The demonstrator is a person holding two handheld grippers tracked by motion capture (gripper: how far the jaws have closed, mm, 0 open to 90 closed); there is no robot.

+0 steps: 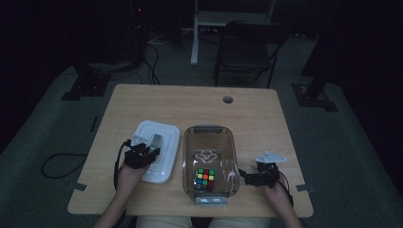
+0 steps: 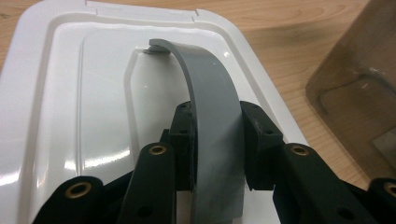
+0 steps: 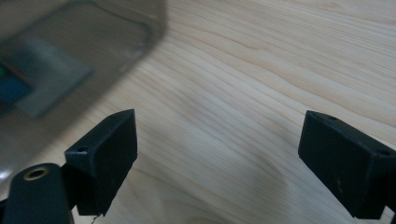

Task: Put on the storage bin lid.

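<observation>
A white plastic lid (image 1: 166, 164) lies flat on the wooden table, left of a clear rectangular container (image 1: 233, 152). My left gripper (image 1: 153, 146) is shut on the lid's curved grey handle (image 2: 210, 88), which stands up between the two black pads (image 2: 261, 135). The lid (image 2: 60, 93) rests on the table beneath that handle. A multicoloured puzzle cube (image 1: 205, 179) sits in the near end of the container. My right gripper (image 1: 244, 176) hovers just right of the container, open, with only bare wood between its jaws (image 3: 219, 144). The container's corner (image 3: 70, 46) shows blurred at upper left.
The table has a round cable hole (image 1: 228, 99) near its far edge. A folding chair (image 1: 247, 47) and a white stand leg (image 1: 195, 33) are behind the table. Cables lie on the floor at left (image 1: 62, 166). Bare wood stretches right of the container.
</observation>
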